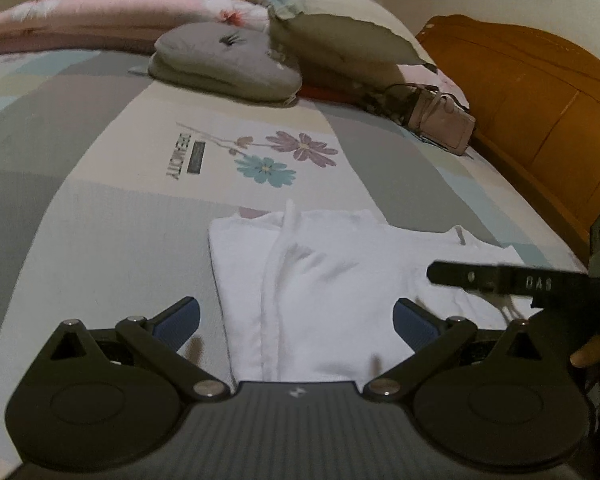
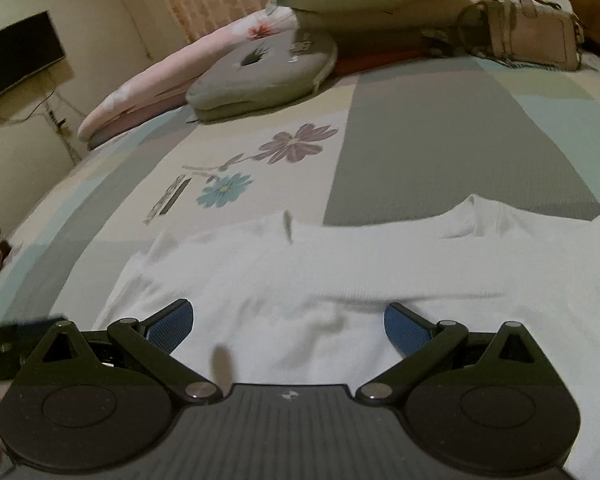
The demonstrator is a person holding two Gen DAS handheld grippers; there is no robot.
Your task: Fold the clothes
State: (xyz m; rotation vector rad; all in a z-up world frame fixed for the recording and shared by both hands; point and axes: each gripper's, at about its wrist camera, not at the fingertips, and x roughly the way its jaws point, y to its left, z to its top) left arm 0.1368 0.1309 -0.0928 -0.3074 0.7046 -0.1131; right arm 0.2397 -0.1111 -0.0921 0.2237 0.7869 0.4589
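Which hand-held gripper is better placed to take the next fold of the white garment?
Probably the left hand-held gripper. It is open, and the raised fold ridge of the white garment runs between its fingers. The right hand-held gripper, also open, faces only flat cloth with no edge to grasp.

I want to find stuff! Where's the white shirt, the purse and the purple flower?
shirt (image 2: 340, 264): right wrist view, middle of the cloth.
purse (image 2: 536, 36): right wrist view, front side.
purple flower (image 1: 304, 147): left wrist view, its centre, printed on the sheet.
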